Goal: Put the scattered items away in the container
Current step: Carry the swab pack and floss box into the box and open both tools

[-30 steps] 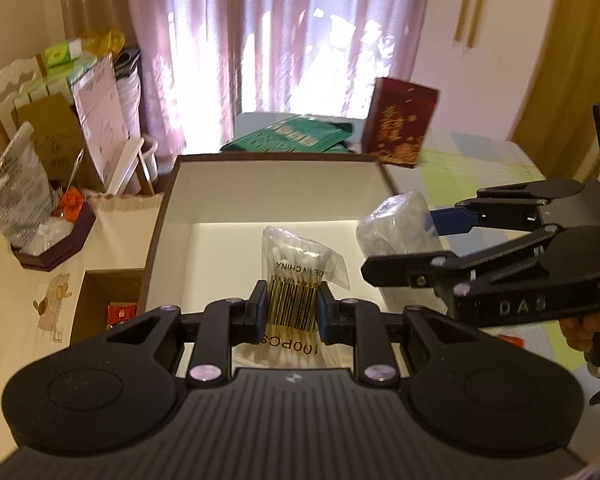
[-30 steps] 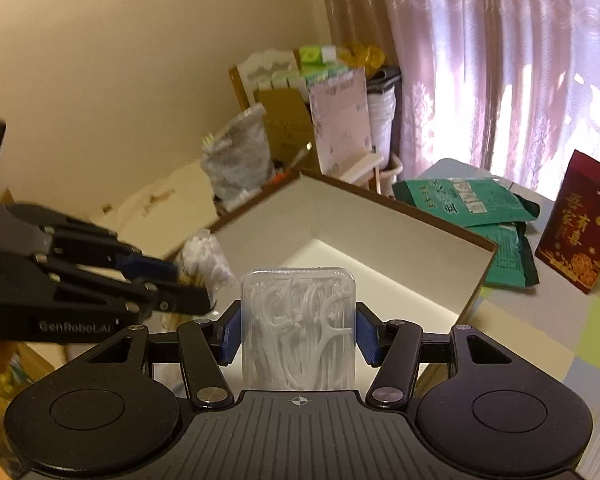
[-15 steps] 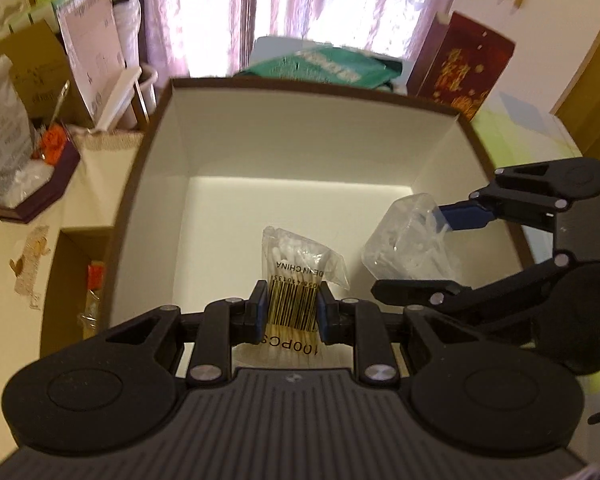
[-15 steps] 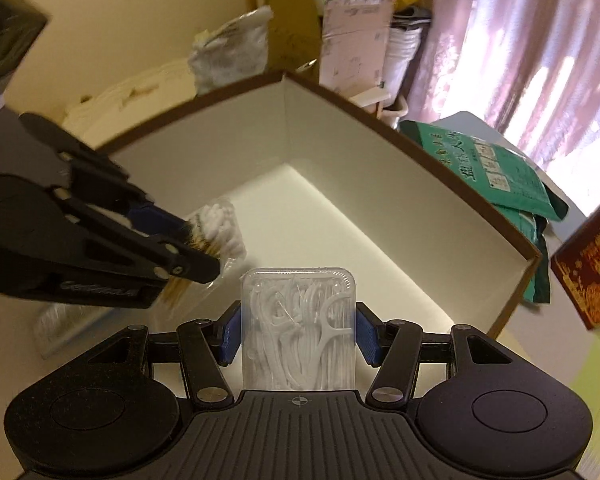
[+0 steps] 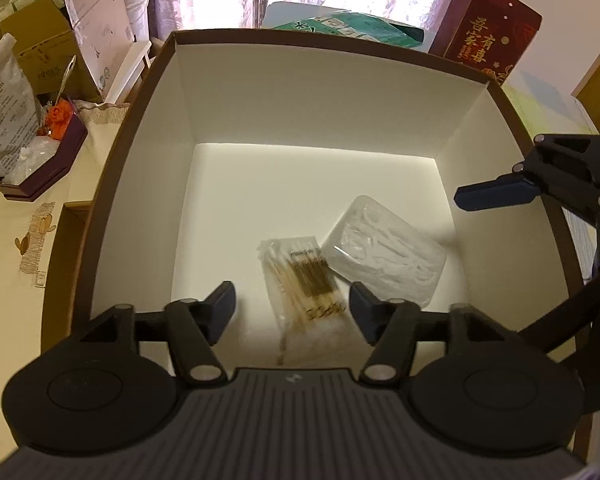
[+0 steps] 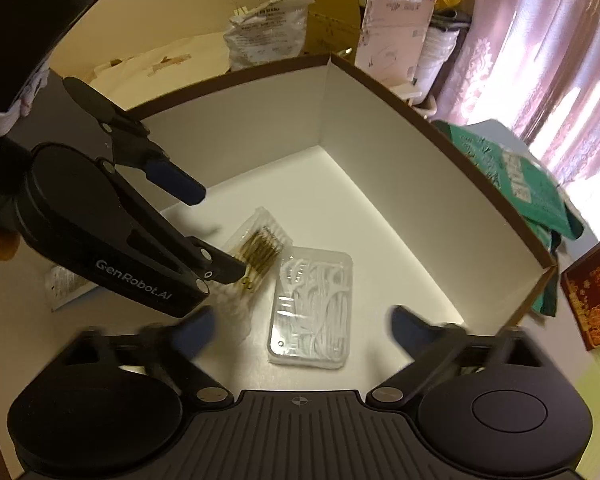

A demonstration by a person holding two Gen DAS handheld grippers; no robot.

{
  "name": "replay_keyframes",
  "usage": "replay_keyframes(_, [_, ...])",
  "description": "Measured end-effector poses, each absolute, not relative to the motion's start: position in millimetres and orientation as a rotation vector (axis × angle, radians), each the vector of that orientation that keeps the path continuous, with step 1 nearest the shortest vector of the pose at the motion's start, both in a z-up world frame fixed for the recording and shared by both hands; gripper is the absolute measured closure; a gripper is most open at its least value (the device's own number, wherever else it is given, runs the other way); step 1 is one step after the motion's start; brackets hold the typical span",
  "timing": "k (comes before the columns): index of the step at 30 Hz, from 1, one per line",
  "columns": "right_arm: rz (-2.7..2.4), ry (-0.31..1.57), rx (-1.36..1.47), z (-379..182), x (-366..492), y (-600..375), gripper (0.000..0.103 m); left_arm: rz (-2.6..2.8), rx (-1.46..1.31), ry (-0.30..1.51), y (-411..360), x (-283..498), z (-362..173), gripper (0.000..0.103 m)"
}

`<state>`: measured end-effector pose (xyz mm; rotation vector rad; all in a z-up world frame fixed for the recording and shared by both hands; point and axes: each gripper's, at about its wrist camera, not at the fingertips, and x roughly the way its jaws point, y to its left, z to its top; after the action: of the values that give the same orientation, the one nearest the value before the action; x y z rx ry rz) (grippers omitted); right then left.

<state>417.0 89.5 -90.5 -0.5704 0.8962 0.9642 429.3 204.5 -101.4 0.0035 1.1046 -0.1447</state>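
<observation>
Left wrist view: cotton swab packet [image 5: 304, 276] at 6 o'clock on box [image 5: 340, 96] floor, touching floss pick case [image 5: 384, 250] at 4. Packet looks light, crinkly, slippery: pinch mid-body. Left gripper [image 5: 292, 312] and right gripper [image 6: 300, 330] opening, empty.

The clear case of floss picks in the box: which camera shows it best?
The right wrist view: the case of floss picks lies sharp and whole near the centre. The left wrist view shows it too, whole but pale and hazier.
</observation>
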Motion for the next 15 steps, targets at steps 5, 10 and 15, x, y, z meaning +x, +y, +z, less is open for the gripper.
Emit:
replay_keyframes(5, [0.99, 0.909, -0.552, -82.7, 403.1, 85.1, 0.0, -0.144, 0.004, 1.112, 203.0, 420.0, -95.4, 0.031])
replay_keyframes(10, [0.992, 0.908, -0.562, -80.4, 386.0, 83.0, 0.0, -0.152, 0.011, 1.119, 198.0, 406.3, -88.4, 0.017])
replay_keyframes(15, [0.987, 0.894, -0.54, -73.7, 366.5, 78.0, 0.0, -0.159, 0.027, 1.126, 190.8, 388.3, -80.8, 0.011])
